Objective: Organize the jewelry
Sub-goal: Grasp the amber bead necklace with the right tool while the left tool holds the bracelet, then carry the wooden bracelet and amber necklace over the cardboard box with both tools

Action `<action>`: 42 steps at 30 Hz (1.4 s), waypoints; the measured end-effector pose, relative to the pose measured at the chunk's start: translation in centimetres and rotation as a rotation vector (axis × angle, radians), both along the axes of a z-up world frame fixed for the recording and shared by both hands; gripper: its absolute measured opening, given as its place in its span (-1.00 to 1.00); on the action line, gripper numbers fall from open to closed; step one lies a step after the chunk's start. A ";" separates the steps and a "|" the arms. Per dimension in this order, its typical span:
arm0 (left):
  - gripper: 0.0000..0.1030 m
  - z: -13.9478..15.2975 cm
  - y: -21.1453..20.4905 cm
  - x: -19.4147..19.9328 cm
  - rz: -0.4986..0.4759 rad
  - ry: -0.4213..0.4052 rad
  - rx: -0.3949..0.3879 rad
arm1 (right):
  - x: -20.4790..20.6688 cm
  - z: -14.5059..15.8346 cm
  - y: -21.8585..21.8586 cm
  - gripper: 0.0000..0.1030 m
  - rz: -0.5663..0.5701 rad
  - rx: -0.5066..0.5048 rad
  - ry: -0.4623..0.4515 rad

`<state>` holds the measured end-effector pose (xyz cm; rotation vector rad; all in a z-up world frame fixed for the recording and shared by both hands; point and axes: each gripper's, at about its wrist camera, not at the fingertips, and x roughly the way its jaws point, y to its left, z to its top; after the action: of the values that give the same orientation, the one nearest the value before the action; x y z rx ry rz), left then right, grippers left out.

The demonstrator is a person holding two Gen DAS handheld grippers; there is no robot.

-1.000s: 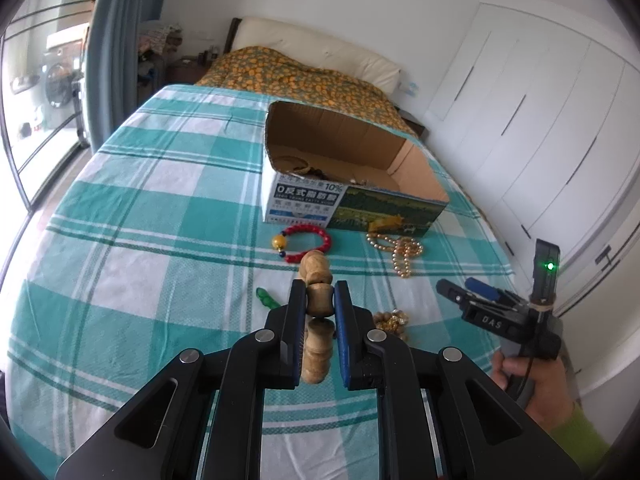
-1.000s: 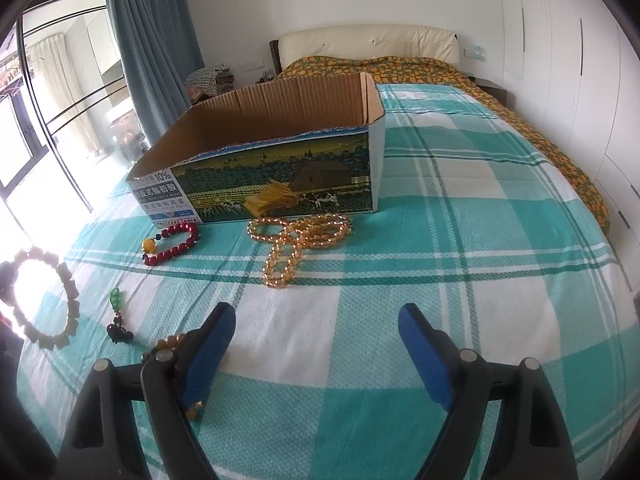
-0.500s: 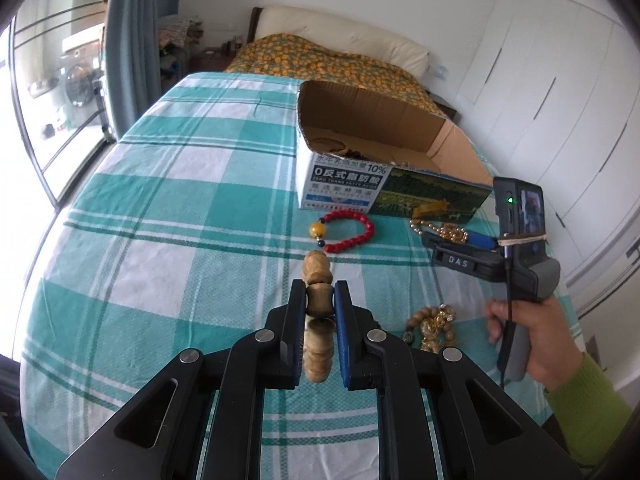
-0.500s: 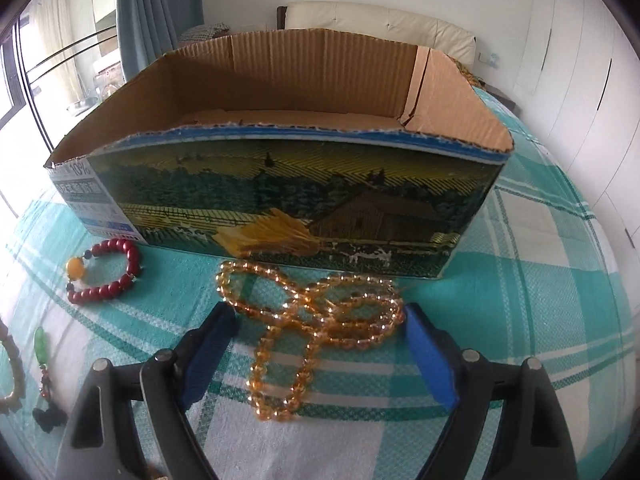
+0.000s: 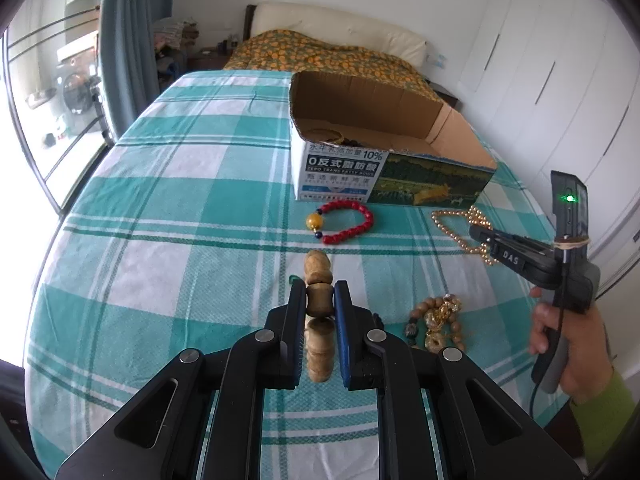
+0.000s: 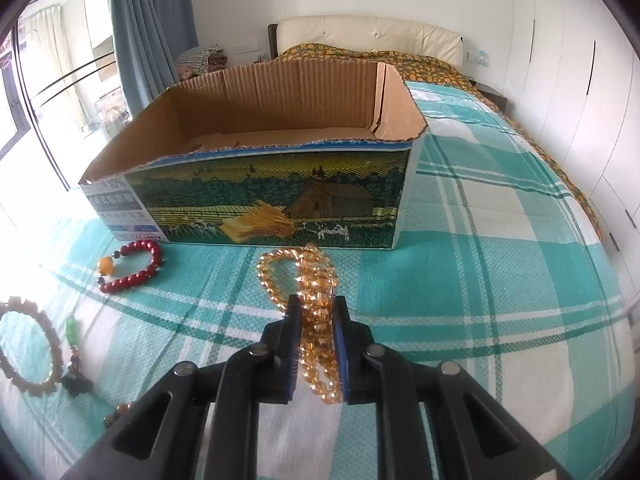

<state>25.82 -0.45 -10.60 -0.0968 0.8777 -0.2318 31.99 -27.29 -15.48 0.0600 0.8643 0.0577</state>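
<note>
Landmark taken: the open brown cardboard box with a printed farm-scene front (image 6: 276,196), set on the teal-and-white checked bedspread (image 6: 500,264).

Left claw (image 5: 320,304) is seen clamped on a chunky tan wooden-bead bracelet (image 5: 318,280); one bead is pinched between the blue pads, further beads stick out beyond the tips toward the box and others hang back between the claw arms. The bracelet is held above the bedspread, well short of the box front.

Right claw (image 6: 317,312) is seen pressed together on a strand of golden amber-coloured glass beads (image 6: 308,276); looped beads lie just ahead of the tips, touching or nearly touching the box's front wall, and more beads trail back between the pads. In the left view the same claw (image 5: 486,240) is held by a hand (image 5: 568,344) to the right of the box front.

A red bead bracelet with one yellow bead (image 5: 342,222) lies on the bedspread just before the box's front-left corner. A small heap of brown beads and gold charms (image 5: 438,322) lies farther from the box, beside the left claw. Some dark items are glimpsed inside the box; not identifiable.
</note>
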 end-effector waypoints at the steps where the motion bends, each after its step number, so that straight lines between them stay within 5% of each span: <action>1: -0.76 0.0 0.0 0.0 -0.001 -0.001 -0.003 | -0.5 0.5 -0.5 -0.72 0.000 0.018 -0.005; 19: -0.76 0.2 -1.5 -1.6 -0.047 0.016 -0.025 | -8.2 4.0 -1.2 -0.72 0.022 0.167 -0.020; 42: -0.76 2.0 -1.5 -2.0 -0.056 0.024 -0.058 | -10.8 8.8 1.2 -0.72 0.112 0.168 -0.070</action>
<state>23.82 -2.00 -8.57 -0.1296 0.8987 -0.3088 21.15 -26.08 -6.65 0.1665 0.7906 0.2362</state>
